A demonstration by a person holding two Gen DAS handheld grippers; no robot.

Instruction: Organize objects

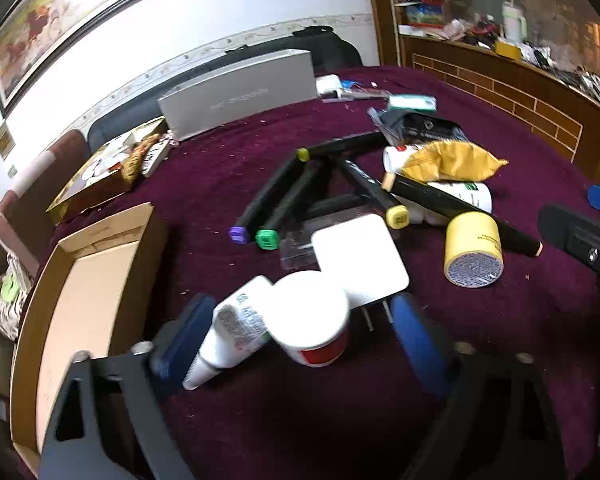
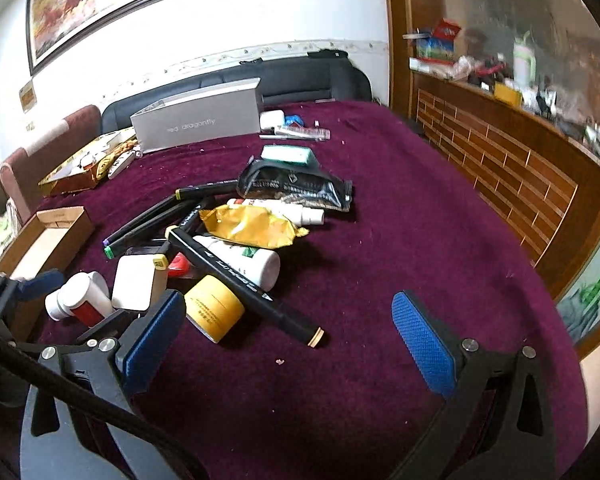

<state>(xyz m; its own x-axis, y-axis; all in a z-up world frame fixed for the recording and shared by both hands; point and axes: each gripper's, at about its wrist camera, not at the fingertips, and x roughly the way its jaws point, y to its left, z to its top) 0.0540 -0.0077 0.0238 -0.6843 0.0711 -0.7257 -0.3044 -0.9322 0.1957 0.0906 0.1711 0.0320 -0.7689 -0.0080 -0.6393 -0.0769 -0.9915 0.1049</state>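
Left wrist view: left gripper (image 1: 300,332) open, fingers (image 1: 416,336) straddling but not pressing the white-lidded jar (image 1: 310,318) and white tube (image 1: 232,332), tube's long axis running down-left toward the cardboard box (image 1: 100,280) just beside. Right wrist view: right gripper (image 2: 288,336) fully open and empty over bare tabletop (image 2: 380,240), yellow-capped jar (image 2: 216,308) and black marker (image 2: 244,280) just left of centre; left hand judged nearer the jar.

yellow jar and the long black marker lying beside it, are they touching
Touching. In the right wrist view the black marker lies right against the yellow jar with no cloth between them; the left wrist view agrees.
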